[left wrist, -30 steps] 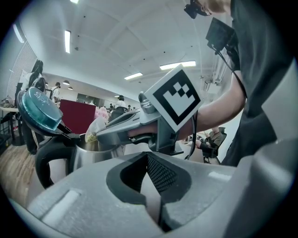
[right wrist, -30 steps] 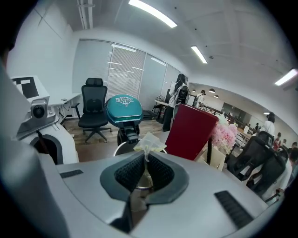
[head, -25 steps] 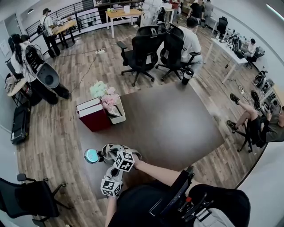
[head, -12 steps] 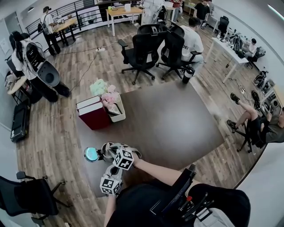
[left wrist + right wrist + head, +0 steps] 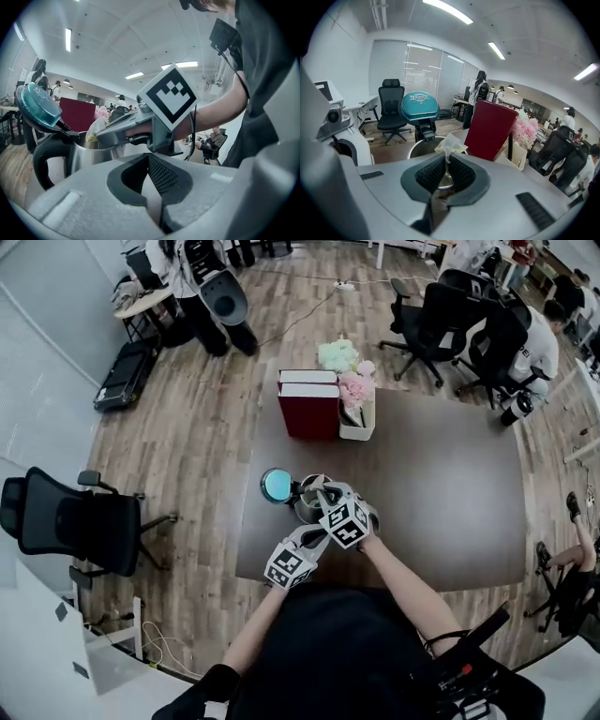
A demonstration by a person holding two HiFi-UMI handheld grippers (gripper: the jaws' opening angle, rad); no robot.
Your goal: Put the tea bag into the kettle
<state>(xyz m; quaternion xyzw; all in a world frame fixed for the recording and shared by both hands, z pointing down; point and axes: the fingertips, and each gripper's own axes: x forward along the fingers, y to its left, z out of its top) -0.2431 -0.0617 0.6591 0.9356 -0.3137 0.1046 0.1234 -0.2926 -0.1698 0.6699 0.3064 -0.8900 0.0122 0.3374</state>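
Observation:
A steel kettle (image 5: 306, 506) stands on the brown table (image 5: 450, 502) with its teal lid (image 5: 277, 485) flipped open. My right gripper (image 5: 447, 161) is shut on a pale tea bag (image 5: 450, 142) and holds it just above the kettle's open mouth (image 5: 425, 146). In the left gripper view the tea bag (image 5: 93, 134) hangs at the kettle's rim (image 5: 89, 152), in front of the right gripper's fingers (image 5: 117, 133). My left gripper (image 5: 149, 183) sits close behind, near the table's front edge. Its jaws stand slightly apart with nothing between them.
A dark red box (image 5: 309, 407) and a cream holder with pink flowers (image 5: 356, 399) stand at the table's far edge. Office chairs (image 5: 75, 521) and people surround the table on the wooden floor.
The head view has swung round, so the table sits differently in the picture. Both grippers keep the same places by the kettle.

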